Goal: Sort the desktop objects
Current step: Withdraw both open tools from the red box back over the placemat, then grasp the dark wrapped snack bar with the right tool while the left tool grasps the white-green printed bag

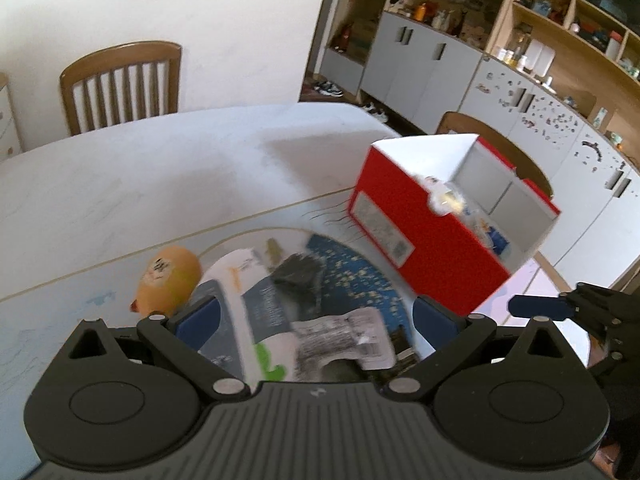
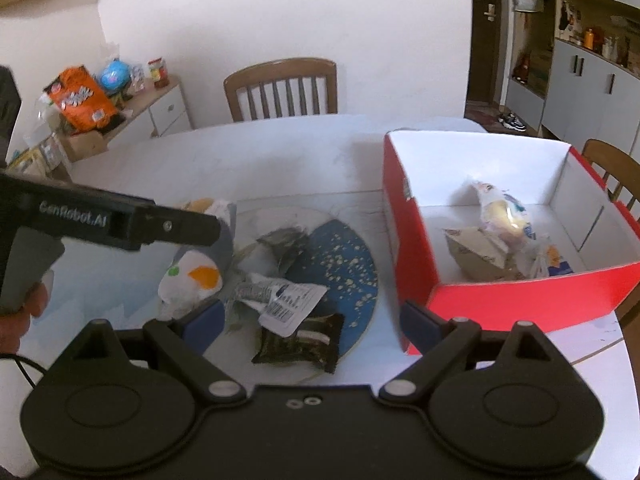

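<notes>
My left gripper (image 1: 316, 318) is open, low over a round blue mat (image 1: 360, 276) strewn with litter. A white barcode wrapper (image 1: 340, 336) lies between its fingers, apart from both pads, and a blurred white-and-grey plush toy (image 1: 240, 280) sits just left of it. My right gripper (image 2: 312, 322) is also open, above the same white wrapper (image 2: 280, 300) and a dark snack packet (image 2: 300, 344). A crumpled dark wrapper (image 2: 284, 244) lies farther back. The red box (image 2: 520, 300) to the right holds snack packets (image 2: 500, 216) and brown paper (image 2: 476, 252).
An orange-yellow rounded item (image 1: 168, 280) lies left of the mat. The left gripper's black body (image 2: 100, 216) reaches over the plush toy (image 2: 192, 276), with a hand (image 2: 20, 312) on its handle. A blue pad (image 1: 540, 306) of the right gripper shows by the red box (image 1: 420, 240). Wooden chairs (image 2: 280, 84) ring the white table (image 2: 280, 148).
</notes>
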Demonstrator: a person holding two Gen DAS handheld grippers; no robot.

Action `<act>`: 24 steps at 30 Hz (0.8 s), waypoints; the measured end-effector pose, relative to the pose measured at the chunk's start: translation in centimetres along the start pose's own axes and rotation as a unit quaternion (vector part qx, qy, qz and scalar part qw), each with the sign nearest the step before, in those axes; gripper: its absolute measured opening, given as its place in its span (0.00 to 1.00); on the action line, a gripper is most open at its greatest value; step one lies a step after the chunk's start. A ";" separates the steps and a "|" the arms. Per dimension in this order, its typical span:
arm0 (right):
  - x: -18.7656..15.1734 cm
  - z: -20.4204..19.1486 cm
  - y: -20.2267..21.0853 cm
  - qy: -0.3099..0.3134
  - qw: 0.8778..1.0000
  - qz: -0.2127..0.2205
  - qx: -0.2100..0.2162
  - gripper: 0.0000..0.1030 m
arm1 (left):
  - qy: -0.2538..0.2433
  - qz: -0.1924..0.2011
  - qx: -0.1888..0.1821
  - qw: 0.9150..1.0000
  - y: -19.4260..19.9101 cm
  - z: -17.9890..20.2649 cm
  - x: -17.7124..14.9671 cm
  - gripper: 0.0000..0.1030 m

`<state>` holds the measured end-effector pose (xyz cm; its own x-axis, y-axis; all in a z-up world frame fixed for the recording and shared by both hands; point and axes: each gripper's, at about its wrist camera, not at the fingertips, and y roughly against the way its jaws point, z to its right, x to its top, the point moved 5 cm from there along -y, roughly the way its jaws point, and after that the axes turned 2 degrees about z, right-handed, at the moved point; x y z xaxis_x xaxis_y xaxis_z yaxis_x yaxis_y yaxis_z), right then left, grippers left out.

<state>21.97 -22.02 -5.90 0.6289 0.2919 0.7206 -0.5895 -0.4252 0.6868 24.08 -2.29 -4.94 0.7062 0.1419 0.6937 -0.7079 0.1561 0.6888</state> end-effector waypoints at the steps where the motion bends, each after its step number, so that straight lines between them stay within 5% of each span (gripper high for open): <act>1: -0.2 -0.2 -0.2 0.004 1.000 -0.003 0.000 0.92 | -0.002 -0.003 0.003 1.000 -0.2 -0.1 -0.2 1.00; 24: -2.8 -1.5 -5.4 0.010 0.998 -0.056 0.018 0.92 | 0.007 -0.041 0.035 0.999 -5.6 -3.0 -2.9 1.00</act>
<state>22.55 -19.25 -11.48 0.6792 0.3560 0.6418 -0.4976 -0.4195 0.7592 26.02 -0.62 -11.47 0.7619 0.1458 0.6311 -0.6460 0.0989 0.7569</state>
